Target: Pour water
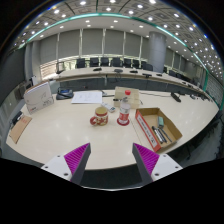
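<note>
A patterned mug stands on the white table, well beyond my fingers. Just right of it stands a small clear cup with a red band. Behind them is a clear plastic container. My gripper hovers above the near table edge, open, with nothing between its purple pads. The two cups sit roughly in line with the gap between the fingers, far ahead.
A cardboard box with pens and tools lies right of the cups. Papers and a white stand lie at the left, a brown board at the far left edge. Black chairs line the far tables.
</note>
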